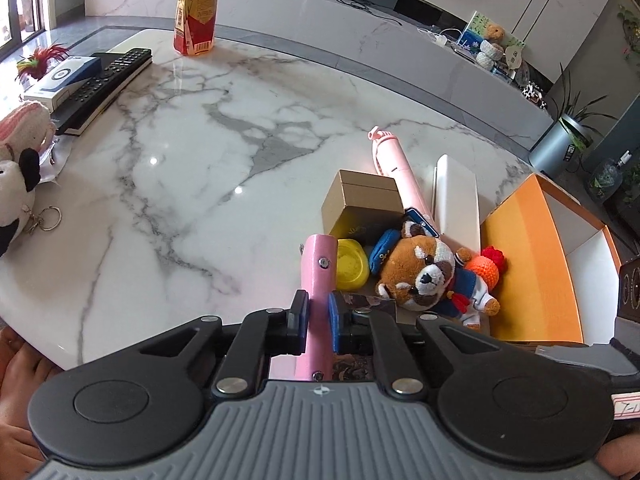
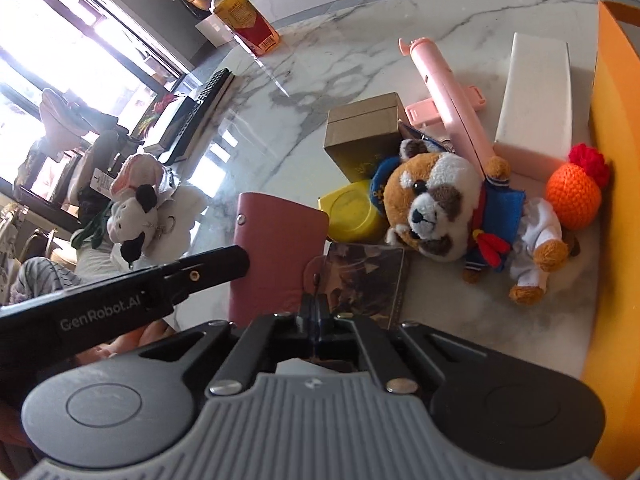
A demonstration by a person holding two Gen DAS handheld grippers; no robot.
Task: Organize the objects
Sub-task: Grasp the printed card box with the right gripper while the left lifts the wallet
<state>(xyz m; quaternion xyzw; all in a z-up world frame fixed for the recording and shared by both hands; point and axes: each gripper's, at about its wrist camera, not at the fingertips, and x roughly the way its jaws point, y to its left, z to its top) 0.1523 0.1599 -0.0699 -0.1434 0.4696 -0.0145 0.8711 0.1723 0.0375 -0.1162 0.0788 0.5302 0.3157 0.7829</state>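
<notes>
My left gripper (image 1: 318, 312) is shut on a pink wallet (image 1: 318, 276), held edge-on above the marble table (image 1: 192, 168). In the right wrist view the same pink wallet (image 2: 276, 256) shows flat, with the left gripper's finger (image 2: 216, 266) against it. My right gripper (image 2: 316, 308) is shut, its tips pinching the wallet's snap tab (image 2: 318, 270). Just past the wallet lie a red panda plush (image 1: 432, 272) (image 2: 444, 208), a yellow tin (image 1: 352, 264) (image 2: 352, 212), a brown box (image 1: 364, 200) (image 2: 364, 136) and a dark patterned card (image 2: 364, 280).
An orange box (image 1: 532, 256) (image 2: 616, 152) stands right of the pile, with an orange crochet ball (image 2: 574, 196), white box (image 2: 536, 96) and pink selfie stick (image 1: 396, 168) near it. A tea bottle (image 1: 196, 12), remotes (image 1: 104, 84) and a cow plush (image 1: 12, 196) sit left.
</notes>
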